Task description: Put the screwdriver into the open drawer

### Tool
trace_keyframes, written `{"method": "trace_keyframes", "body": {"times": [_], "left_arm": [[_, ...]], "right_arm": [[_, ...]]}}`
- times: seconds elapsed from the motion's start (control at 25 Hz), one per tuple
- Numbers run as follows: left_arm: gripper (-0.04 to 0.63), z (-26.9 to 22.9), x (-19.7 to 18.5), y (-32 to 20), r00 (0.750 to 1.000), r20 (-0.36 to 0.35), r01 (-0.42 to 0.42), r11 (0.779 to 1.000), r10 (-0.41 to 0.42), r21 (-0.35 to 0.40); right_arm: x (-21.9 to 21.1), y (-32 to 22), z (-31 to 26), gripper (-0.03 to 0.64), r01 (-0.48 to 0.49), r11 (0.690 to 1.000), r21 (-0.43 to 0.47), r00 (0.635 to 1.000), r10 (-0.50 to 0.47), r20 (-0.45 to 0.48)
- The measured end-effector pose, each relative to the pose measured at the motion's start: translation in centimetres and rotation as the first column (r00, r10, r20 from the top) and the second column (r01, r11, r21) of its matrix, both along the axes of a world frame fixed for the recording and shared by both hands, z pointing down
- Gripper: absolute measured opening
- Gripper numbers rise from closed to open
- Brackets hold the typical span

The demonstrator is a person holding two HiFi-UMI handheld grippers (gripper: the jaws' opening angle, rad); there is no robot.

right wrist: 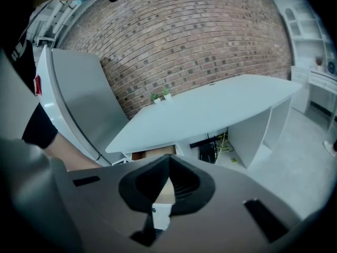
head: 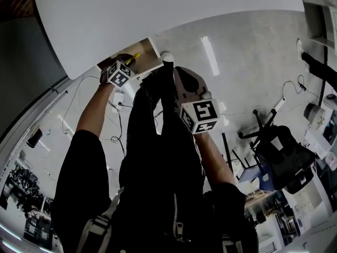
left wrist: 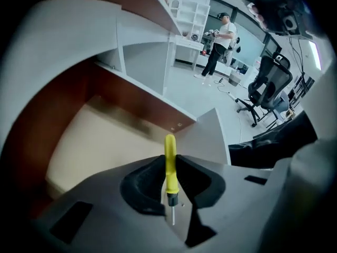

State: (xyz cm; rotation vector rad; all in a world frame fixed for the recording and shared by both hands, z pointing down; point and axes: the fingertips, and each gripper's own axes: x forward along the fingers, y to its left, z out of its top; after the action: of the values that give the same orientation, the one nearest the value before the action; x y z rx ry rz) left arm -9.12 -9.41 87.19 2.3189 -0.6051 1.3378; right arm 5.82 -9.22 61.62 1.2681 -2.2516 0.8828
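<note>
Left claw [left wrist: 169, 167] was clamped on the yellow screwdriver [left wrist: 169, 147], handle pointing over the open drawer [left wrist: 95, 136] under the white bench [head: 158, 15]. Right claw [right wrist: 168, 161] was closed, tips together, empty.

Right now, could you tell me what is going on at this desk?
A person works with two handheld grippers. The left gripper is shut on a yellow screwdriver and holds it handle-first over the open drawer under the white desk. The screwdriver is not yet released. The right gripper is shut on nothing and hangs back from the desk.
</note>
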Motion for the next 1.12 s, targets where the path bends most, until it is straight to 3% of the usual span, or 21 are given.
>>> {"method": "trace_keyframes", "body": {"times": [0.28, 0.52, 0.8, 1.12], "left_arm": [[0.080, 5.2, -0.6, 0.7, 0.998, 0.058, 0.016, 0.996, -0.010, -0.091], [0.080, 8.2, -0.5, 1.5, 0.978, 0.139, -0.137, 0.981, 0.155, -0.134], [0.080, 10.4, -1.0, 0.8, 0.956, 0.208, -0.173, 0.971, 0.206, -0.165], [0.081, 11.0, -0.1, 1.2, 0.969, 0.165, -0.144, 0.960, 0.187, -0.240]], "right_arm": [[0.2, 1.8, 2.6, 0.008, 0.005, 0.998, -0.059, 1.000, -0.006, -0.003], [0.2, 3.1, 4.0, 0.008, -0.003, 0.994, -0.109, 1.000, 0.002, -0.010], [0.6, 3.5, 4.9, 0.008, -0.019, 0.989, -0.145, 1.000, 0.018, -0.008], [1.4, 3.0, 5.3, 0.008, -0.029, 0.988, -0.153, 1.000, 0.027, -0.016]]}}
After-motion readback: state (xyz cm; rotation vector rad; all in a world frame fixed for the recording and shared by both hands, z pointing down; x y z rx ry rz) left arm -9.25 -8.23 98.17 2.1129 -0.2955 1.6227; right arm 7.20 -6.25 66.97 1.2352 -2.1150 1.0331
